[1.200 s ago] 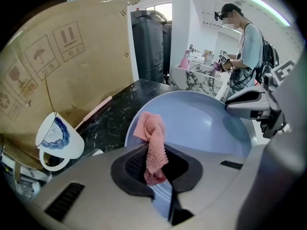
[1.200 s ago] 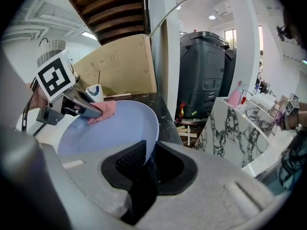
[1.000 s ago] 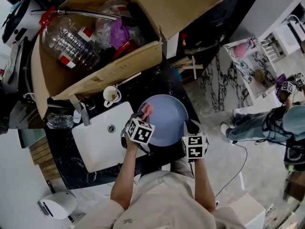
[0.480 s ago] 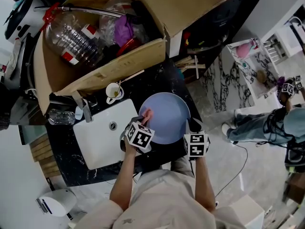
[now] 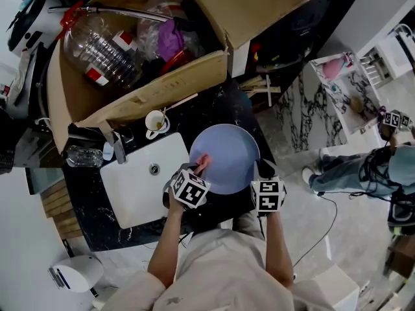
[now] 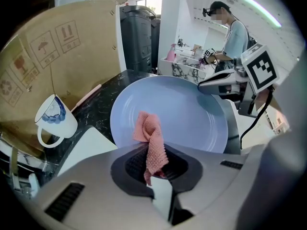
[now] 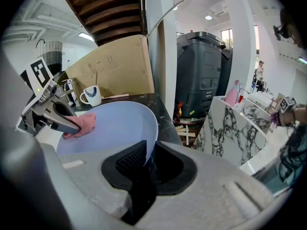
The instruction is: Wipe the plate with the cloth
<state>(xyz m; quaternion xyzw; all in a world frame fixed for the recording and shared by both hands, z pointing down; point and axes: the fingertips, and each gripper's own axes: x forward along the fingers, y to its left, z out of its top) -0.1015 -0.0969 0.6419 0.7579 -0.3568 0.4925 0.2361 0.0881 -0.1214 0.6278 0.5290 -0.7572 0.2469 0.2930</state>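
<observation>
A pale blue plate [image 5: 225, 157] is held level over the black counter, just right of the white sink. My right gripper [image 5: 261, 171] is shut on the plate's near right rim [image 7: 152, 137]. My left gripper [image 5: 193, 171] is shut on a small pink cloth [image 5: 201, 162], which rests on the plate's left part. In the left gripper view the cloth [image 6: 152, 140] hangs out of the jaws over the plate [image 6: 182, 111]. The right gripper view shows the cloth [image 7: 80, 124] pressed on the plate by the left gripper [image 7: 61, 119].
A white sink [image 5: 139, 190] lies left of the plate, with a tap [image 5: 115, 146] behind it. A white and blue cup [image 5: 154, 122] stands behind the plate. A big cardboard box [image 5: 139, 102] full of bottles fills the back. Another person [image 5: 363, 167] sits at the right.
The cloth and my left gripper have slid a little down and toward the plate's near left edge. The right gripper keeps its hold on the rim.
</observation>
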